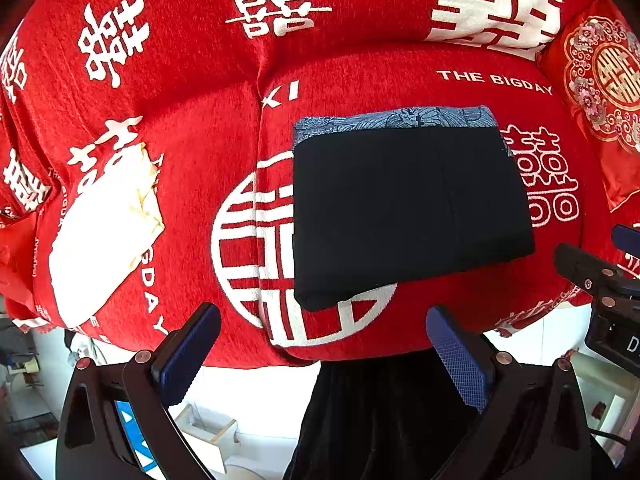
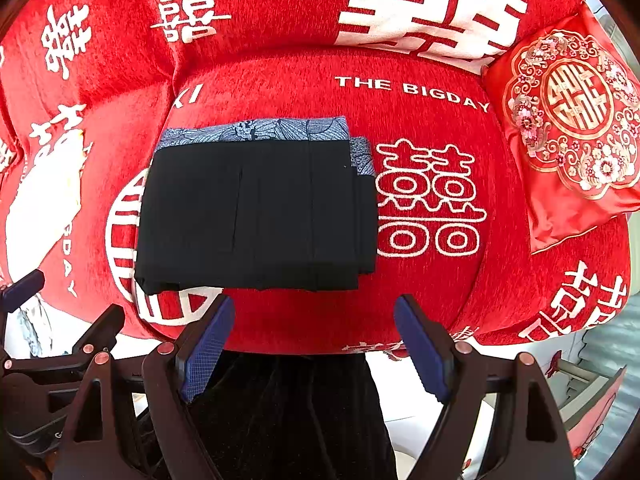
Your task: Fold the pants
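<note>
Where the two wrist views meet on one red seat, the holdings are as follows.

Item 1: pants (image 1: 408,208), black, folded into a flat, squarish stack with a blue patterned band along the far edge. They lie flat on the sofa cover (image 1: 192,128), at about 1 o'clock from the left gripper and 11 o'clock from the right gripper. On the right side of the stack the layers sit slightly stepped, with a sliver of the blue band showing there in the right wrist view.

Item 2: left gripper (image 1: 324,336), fingers spread wide, nothing between the blue pads, held just short of the near edge of the pants and not touching them.

Item 3: right gripper (image 2: 314,322), fingers likewise spread apart and holding nothing, just short of the stack's near edge. It also enters the left wrist view at 3 o'clock.

Item 4: sofa cover, red with white double-happiness characters and the words "THE BIGDAY" beyond the pants at 12 o'clock.

Item 5: cushion (image 2: 572,120), red satin with a gold and floral medallion, propped at 2 o'clock from the pants, well apart from them.

Item 6: white cloth (image 1: 104,236), pale and overexposed, lying on the cover at 9 o'clock from the pants; detail cannot be made out.
</note>
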Demonstrator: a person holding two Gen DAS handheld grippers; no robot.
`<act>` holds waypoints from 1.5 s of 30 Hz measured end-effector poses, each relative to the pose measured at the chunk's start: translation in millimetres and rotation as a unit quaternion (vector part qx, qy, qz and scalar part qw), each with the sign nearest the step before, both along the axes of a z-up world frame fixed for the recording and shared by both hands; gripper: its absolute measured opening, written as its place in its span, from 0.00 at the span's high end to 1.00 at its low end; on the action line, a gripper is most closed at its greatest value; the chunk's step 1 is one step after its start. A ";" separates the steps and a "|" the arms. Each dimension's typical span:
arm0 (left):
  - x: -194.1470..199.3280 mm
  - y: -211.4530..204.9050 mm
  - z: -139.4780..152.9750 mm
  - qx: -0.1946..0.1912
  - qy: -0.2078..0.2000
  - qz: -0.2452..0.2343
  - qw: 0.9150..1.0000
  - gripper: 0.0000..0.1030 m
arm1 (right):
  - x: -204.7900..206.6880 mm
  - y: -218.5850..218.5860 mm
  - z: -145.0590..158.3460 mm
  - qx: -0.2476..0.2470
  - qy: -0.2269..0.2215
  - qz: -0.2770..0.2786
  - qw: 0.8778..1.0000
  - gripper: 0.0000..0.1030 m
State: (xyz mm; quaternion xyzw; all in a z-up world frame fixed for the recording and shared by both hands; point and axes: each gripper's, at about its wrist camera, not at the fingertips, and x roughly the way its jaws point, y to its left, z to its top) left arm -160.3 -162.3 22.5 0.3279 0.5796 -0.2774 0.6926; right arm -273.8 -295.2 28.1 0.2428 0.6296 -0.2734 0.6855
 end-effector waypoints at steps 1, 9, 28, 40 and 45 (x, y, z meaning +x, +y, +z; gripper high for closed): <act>0.1 0.1 0.0 0.000 0.000 0.000 1.000 0.00 | 0.0 0.0 0.0 0.000 0.000 0.000 1.000 0.18; 0.4 0.4 0.0 0.000 0.000 -0.001 1.000 0.00 | -0.1 0.9 -0.4 0.001 0.000 -0.001 1.000 0.18; 2.0 0.6 8.8 -0.040 0.010 0.008 0.999 0.00 | -1.2 1.7 -0.3 -0.002 0.000 -0.012 1.000 0.18; 6.0 4.6 7.2 -0.040 0.011 0.019 0.999 0.00 | -0.4 1.4 -0.4 -0.002 0.000 -0.014 1.000 0.18; 6.4 5.6 5.7 -0.042 0.013 0.020 0.999 0.00 | 0.4 3.3 -1.3 -0.002 0.000 -0.015 1.000 0.18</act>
